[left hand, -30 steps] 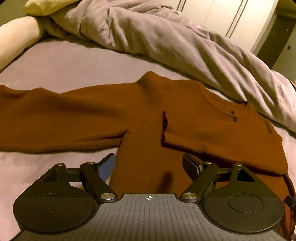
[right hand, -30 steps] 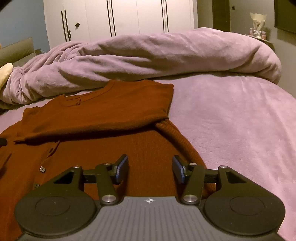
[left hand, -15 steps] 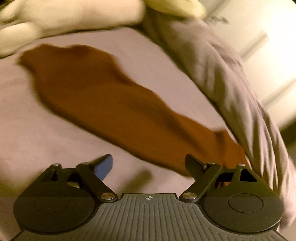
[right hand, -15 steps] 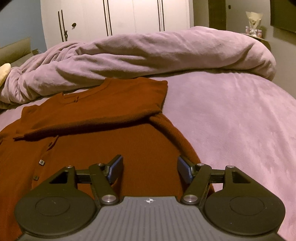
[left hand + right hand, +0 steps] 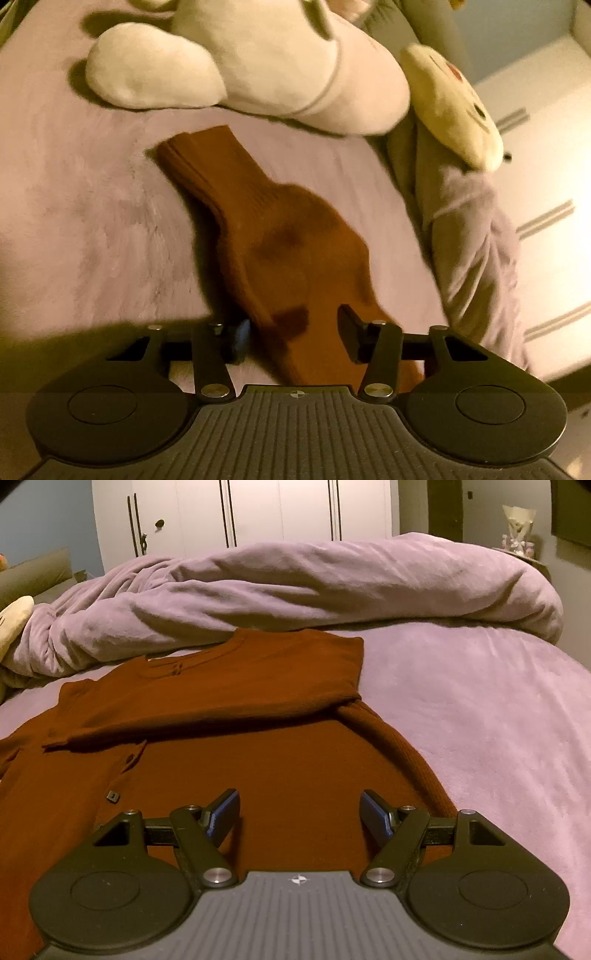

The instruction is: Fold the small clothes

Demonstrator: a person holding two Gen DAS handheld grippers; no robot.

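A rust-brown buttoned sweater (image 5: pixel 236 746) lies flat on the lilac bed, its right side folded over across the chest. Its left sleeve (image 5: pixel 266 229) stretches out over the bed, with the ribbed cuff at the far end. My left gripper (image 5: pixel 295 336) is open, low over the near part of that sleeve, which runs between the fingers. My right gripper (image 5: pixel 299 812) is open and empty, hovering over the sweater's lower body near its right edge.
A bunched lilac duvet (image 5: pixel 295 590) lies along the far side of the bed. A white plush toy (image 5: pixel 240 62) and a cream plush (image 5: pixel 450 107) sit beyond the sleeve cuff. White wardrobe doors (image 5: pixel 240 513) stand behind the bed.
My left gripper swung left from the sweater's body out along the sleeve and dropped close over it. My right gripper opened wider and shifted slightly.
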